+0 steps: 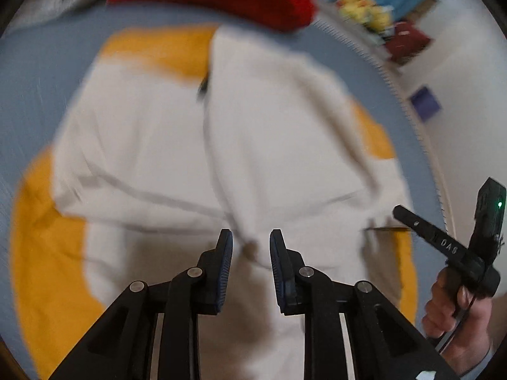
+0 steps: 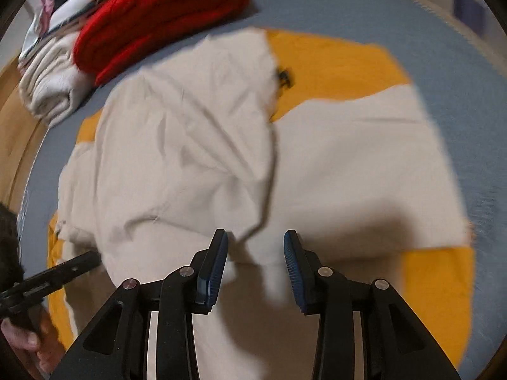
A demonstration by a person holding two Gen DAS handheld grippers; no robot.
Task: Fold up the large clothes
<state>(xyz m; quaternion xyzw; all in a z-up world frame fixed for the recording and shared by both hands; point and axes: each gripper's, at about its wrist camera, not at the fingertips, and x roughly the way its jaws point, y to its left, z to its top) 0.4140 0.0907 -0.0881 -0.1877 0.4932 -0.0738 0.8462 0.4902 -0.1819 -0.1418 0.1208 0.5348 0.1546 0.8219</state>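
Note:
A large white and yellow garment (image 1: 177, 145) lies spread on a blue-grey bed cover (image 1: 38, 82), partly folded over itself. It also shows in the right wrist view (image 2: 348, 164). My left gripper (image 1: 251, 247) is open and empty, hovering just above the white cloth near its front edge. My right gripper (image 2: 256, 248) is open and empty, above a fold of the white cloth. The right gripper's body also shows at the left view's right edge (image 1: 443, 247). The left gripper's body shows at the right view's left edge (image 2: 54, 275). Both views are motion blurred.
A folded red knit (image 2: 164, 12) and a stack of folded white and dark clothes (image 2: 54, 72) lie at the far side of the bed. The bed's stitched edge (image 1: 396, 95) runs along the right. Coloured items (image 1: 367, 9) lie on the floor beyond.

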